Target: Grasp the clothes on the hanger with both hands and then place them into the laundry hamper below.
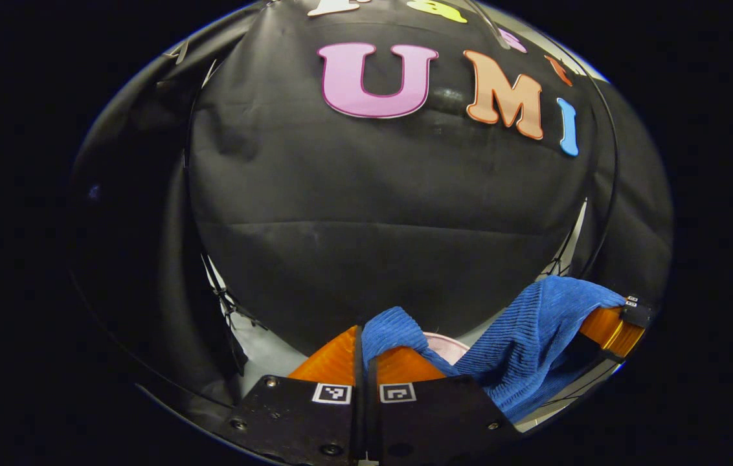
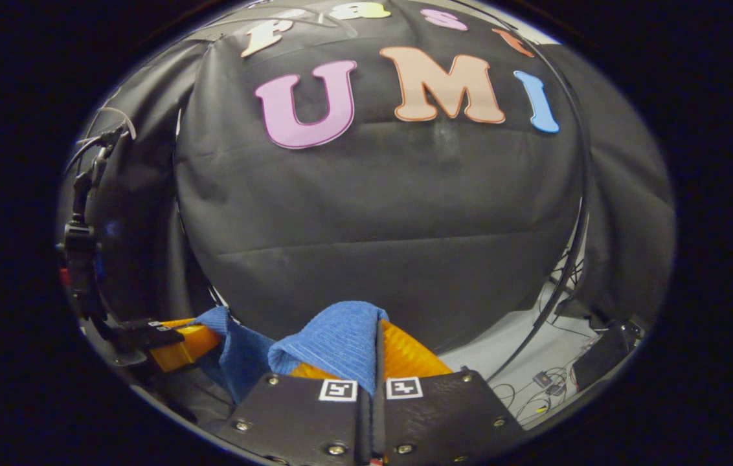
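Right, your left gripper (image 1: pixel 364 356) and right gripper (image 2: pixel 376 353) are each clamped on the blue cloth (image 1: pixel 528 336), which sags between them. Keep both clenched, lower evenly; pink rim (image 1: pixel 447 343) underneath may be the hamper.
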